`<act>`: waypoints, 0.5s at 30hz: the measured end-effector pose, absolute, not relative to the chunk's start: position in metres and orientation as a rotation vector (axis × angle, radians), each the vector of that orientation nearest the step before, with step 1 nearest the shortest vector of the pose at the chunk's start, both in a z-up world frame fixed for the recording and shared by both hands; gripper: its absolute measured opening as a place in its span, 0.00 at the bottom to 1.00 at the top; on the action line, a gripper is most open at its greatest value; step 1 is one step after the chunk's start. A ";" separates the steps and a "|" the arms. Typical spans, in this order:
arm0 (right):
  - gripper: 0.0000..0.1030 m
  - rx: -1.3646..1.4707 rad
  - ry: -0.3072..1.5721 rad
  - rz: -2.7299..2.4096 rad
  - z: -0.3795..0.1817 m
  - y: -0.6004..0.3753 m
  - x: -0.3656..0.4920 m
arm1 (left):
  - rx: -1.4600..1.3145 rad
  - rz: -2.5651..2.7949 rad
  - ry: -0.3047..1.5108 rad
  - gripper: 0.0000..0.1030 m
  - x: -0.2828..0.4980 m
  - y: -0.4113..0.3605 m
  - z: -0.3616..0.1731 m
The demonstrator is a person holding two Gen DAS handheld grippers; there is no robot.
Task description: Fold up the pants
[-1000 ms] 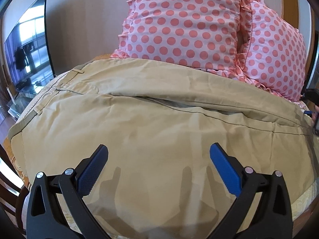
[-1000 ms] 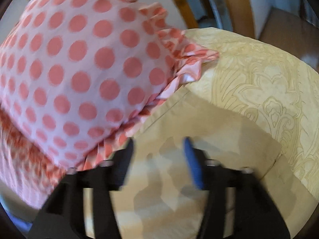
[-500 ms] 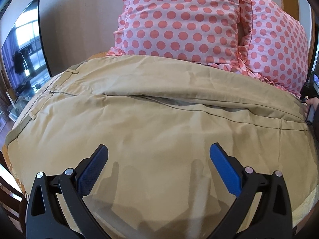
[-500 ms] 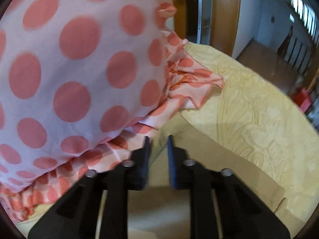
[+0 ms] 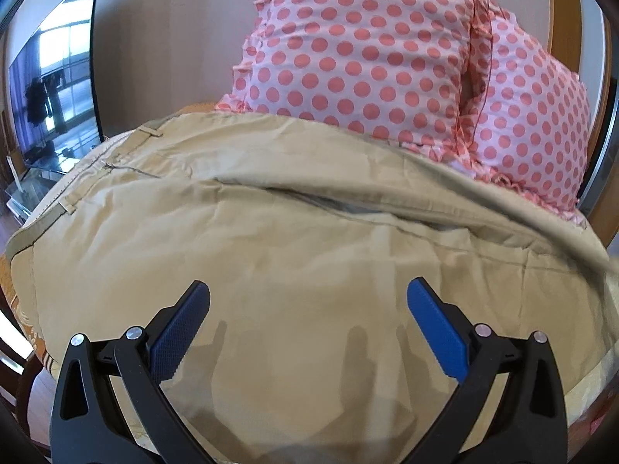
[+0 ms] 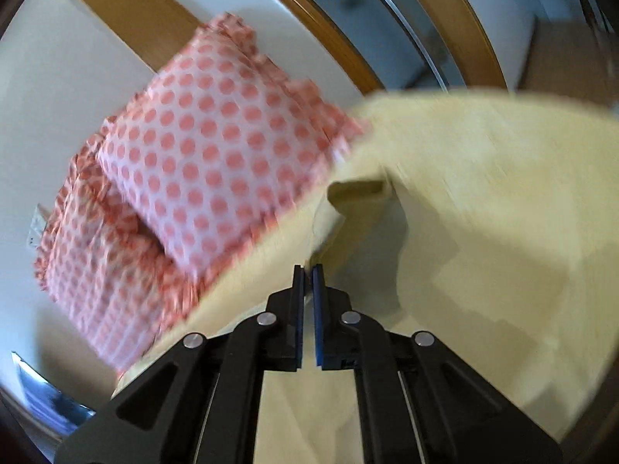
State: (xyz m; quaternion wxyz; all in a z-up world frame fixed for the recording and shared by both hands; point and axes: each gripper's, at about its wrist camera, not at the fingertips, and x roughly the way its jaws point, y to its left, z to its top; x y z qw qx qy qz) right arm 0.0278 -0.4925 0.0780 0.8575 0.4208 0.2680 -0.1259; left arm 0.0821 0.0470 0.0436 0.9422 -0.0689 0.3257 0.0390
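Khaki pants (image 5: 294,239) lie spread across the bed, waistband at the left, one leg laid over the other. My left gripper (image 5: 307,301) is open and empty, hovering above the near part of the pants. In the right wrist view my right gripper (image 6: 308,270) is shut on the hem end of a pants leg (image 6: 359,208) and holds it lifted off the bed; the view is blurred. The lifted far edge (image 5: 522,208) shows raised at the right in the left wrist view.
Two pink polka-dot pillows (image 5: 367,58) stand against the wall behind the pants, also in the right wrist view (image 6: 216,162). A yellow patterned bedspread (image 6: 503,193) covers the bed. A dark television (image 5: 58,92) stands at the left. A wooden door frame (image 6: 348,38) is beyond the bed.
My right gripper closed on the pants leg end beside the pillow and has lifted it away from the bed. My left gripper stayed open, shifting slightly over the pants.
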 end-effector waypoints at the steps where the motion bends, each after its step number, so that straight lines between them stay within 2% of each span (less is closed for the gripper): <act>1: 0.04 0.911 0.589 -0.256 0.069 -0.489 0.020 | -0.149 0.074 0.650 0.99 0.082 0.049 0.047; 2: 0.05 0.944 0.605 -0.241 0.060 -0.492 0.020 | -0.157 0.066 0.643 0.99 0.082 0.049 0.050; 5: 0.20 1.023 0.596 -0.236 0.050 -0.499 0.022 | -0.186 0.031 0.634 0.99 0.084 0.055 0.057; 6: 0.31 1.040 0.590 -0.228 0.047 -0.500 0.025 | -0.200 0.018 0.626 0.99 0.084 0.059 0.061; 9: 0.34 1.050 0.569 -0.223 0.045 -0.503 0.027 | -0.239 -0.001 0.601 0.99 0.086 0.069 0.069; 11: 0.31 1.051 0.560 -0.233 0.042 -0.507 0.036 | -0.274 -0.006 0.587 0.99 0.092 0.078 0.076; 13: 0.08 1.074 0.584 -0.245 0.034 -0.516 0.046 | -0.319 -0.016 0.581 0.99 0.105 0.087 0.083; 15: 0.06 1.122 0.587 -0.234 0.028 -0.524 0.053 | -0.348 -0.023 0.579 0.99 0.116 0.093 0.088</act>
